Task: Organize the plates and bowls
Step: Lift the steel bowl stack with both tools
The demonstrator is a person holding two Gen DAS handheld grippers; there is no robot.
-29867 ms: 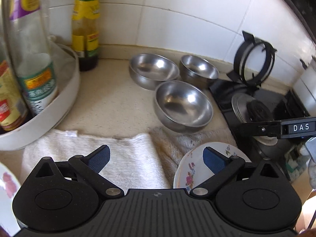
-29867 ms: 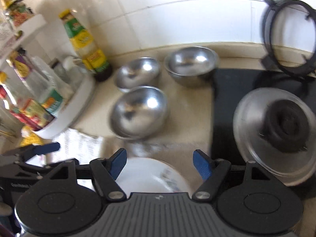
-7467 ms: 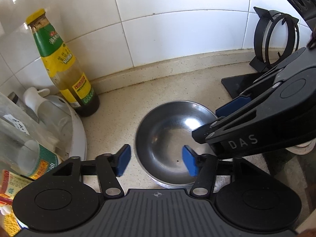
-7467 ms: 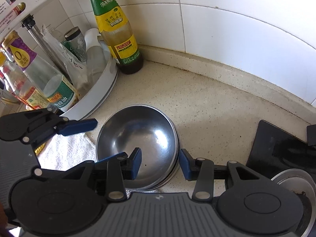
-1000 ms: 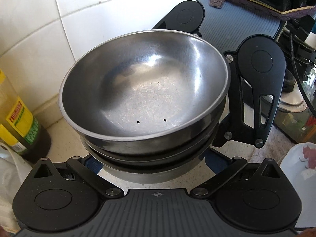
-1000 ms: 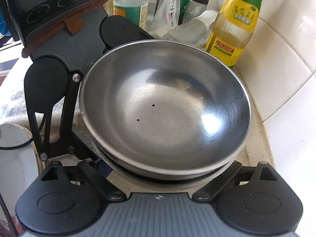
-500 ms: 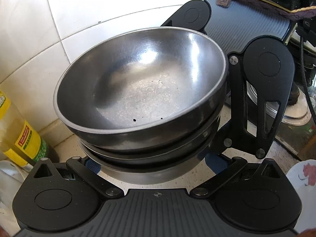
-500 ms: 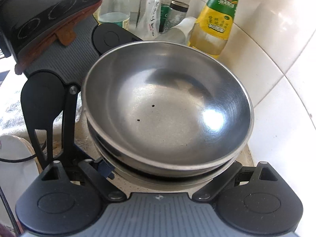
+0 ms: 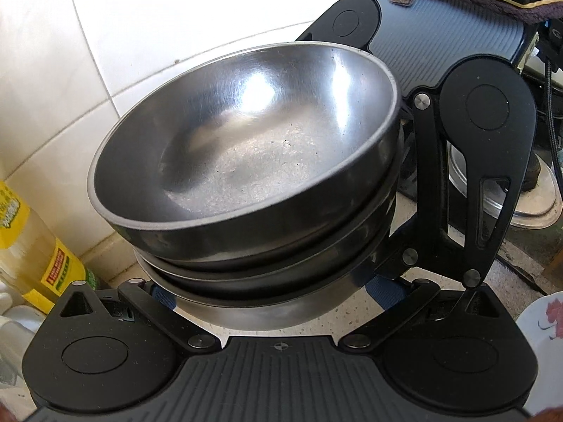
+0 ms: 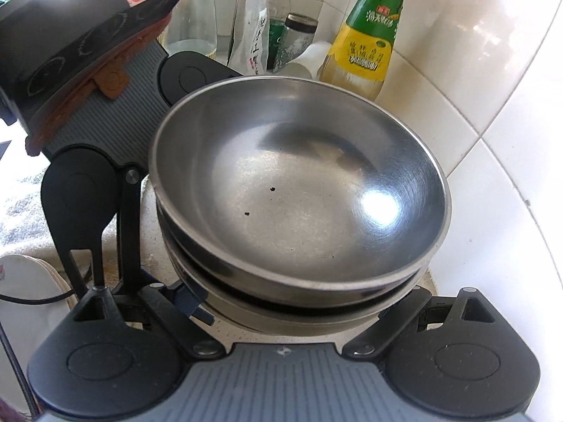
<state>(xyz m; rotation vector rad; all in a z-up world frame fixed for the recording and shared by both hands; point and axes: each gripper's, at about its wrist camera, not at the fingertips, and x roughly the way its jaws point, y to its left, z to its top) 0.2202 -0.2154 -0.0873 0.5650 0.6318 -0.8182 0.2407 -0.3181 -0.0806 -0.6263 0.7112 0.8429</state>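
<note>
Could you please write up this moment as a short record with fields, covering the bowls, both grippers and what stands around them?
bowls: stack of steel bowls, three nested, upright
top bowl contents: only a few dark specks
left gripper: jaws spread wide against the bottom bowl's sides
right gripper: same hold from the opposite side, facing the left one
stack height: lifted off the counter or not, cannot tell
behind stack: sauce bottle with green and yellow label, white tiled wall
near edge: floral plate, partly seen

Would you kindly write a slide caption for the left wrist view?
Both grippers' jaws flank a stack of steel bowls near the tiled wall.
</note>
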